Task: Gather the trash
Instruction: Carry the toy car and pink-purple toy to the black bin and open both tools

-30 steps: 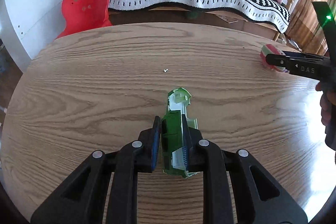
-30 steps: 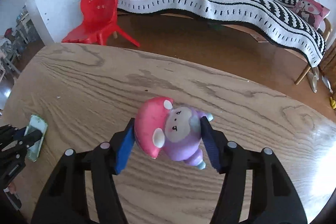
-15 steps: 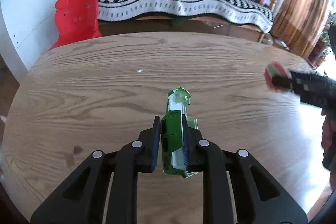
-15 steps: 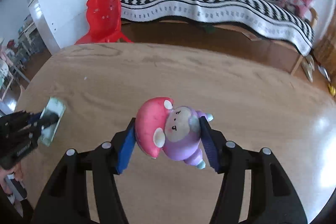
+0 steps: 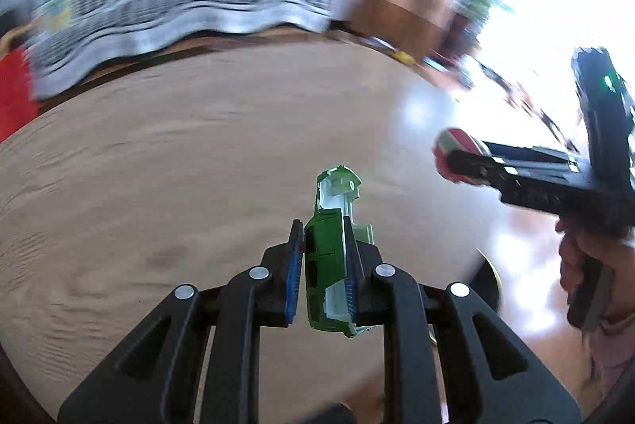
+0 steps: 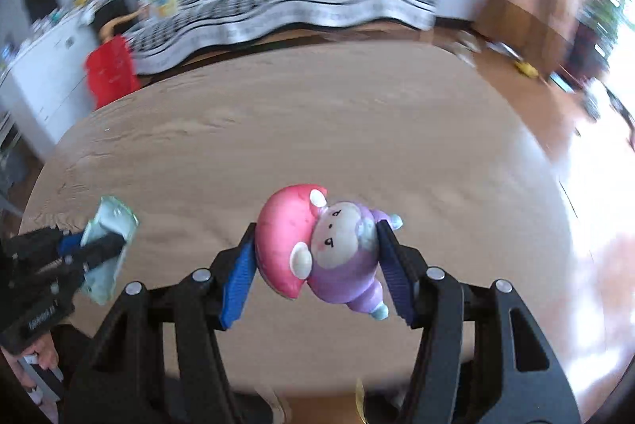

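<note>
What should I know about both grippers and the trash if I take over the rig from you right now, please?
Left gripper: shut on the green carton, flattened and held above the wooden table.
Right gripper: shut on the pink and purple toy figure, also held clear of the table.
Done: both pieces are picked up; I see no other trash on the visible tabletop, though the view is blurred.
Left: carry both to a bin and release them. No bin is clearly in view, so find it first.
</note>
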`<state>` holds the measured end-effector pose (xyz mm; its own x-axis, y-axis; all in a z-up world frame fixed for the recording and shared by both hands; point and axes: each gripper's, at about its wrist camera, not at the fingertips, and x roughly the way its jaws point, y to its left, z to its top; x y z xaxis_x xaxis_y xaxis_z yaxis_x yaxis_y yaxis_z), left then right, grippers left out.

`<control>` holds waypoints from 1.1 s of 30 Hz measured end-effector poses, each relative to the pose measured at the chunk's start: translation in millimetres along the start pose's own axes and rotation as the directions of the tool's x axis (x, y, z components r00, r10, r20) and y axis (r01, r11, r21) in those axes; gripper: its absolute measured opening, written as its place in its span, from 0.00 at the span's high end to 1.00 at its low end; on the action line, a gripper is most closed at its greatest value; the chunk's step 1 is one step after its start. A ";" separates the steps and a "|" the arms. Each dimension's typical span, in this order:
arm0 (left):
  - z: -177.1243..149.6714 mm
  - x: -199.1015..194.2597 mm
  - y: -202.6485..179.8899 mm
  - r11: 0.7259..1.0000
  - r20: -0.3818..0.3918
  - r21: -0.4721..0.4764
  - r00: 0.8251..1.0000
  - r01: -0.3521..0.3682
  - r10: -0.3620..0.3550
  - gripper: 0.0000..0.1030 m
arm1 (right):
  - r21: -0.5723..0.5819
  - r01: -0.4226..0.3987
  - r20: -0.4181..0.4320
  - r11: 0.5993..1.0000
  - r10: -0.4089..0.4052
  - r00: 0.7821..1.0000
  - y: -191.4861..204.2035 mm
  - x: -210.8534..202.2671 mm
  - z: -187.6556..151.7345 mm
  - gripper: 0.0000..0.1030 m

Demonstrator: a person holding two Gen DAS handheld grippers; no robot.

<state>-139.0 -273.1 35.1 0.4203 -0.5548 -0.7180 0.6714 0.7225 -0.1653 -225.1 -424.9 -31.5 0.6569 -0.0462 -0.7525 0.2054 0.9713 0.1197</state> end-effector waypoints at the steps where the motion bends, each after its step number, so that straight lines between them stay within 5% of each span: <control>1: -3.8 4.9 -16.0 0.999 -0.011 0.026 1.000 0.018 -0.018 0.83 | 0.048 0.016 0.002 0.999 -0.016 1.000 -27.6 -16.3 -22.8 0.44; 6: -32.0 48.3 -108.4 0.980 -0.129 0.127 0.982 0.156 -0.139 0.83 | 0.137 0.106 -0.046 0.985 -0.101 0.994 -97.4 -49.1 -114.3 0.44; 12: -79.1 111.2 -187.2 0.947 -0.280 0.205 0.942 0.247 -0.185 0.83 | 0.266 0.122 -0.139 0.956 -0.087 0.986 -165.2 -27.5 -191.2 0.44; 18: -108.0 178.7 -201.1 0.947 -0.390 0.184 0.904 0.262 -0.174 0.83 | 0.328 0.069 -0.202 0.942 -0.002 0.979 -211.9 26.8 -206.7 0.44; 25: -117.1 205.9 -199.9 0.955 -0.429 0.201 0.896 0.218 -0.114 0.83 | 0.348 0.029 -0.254 0.937 0.065 0.965 -230.0 75.5 -193.3 0.44; 33: -121.4 217.1 -205.8 0.960 -0.454 0.180 0.884 0.215 -0.113 0.83 | 0.371 -0.008 -0.244 0.928 0.106 0.964 -233.6 84.7 -201.6 0.44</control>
<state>-260.0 -492.2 -168.8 0.0185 -0.3848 -0.9228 0.8450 0.4994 -0.1913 -363.7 -608.7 -253.8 0.4777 0.1151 -0.8709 0.4551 0.8155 0.3574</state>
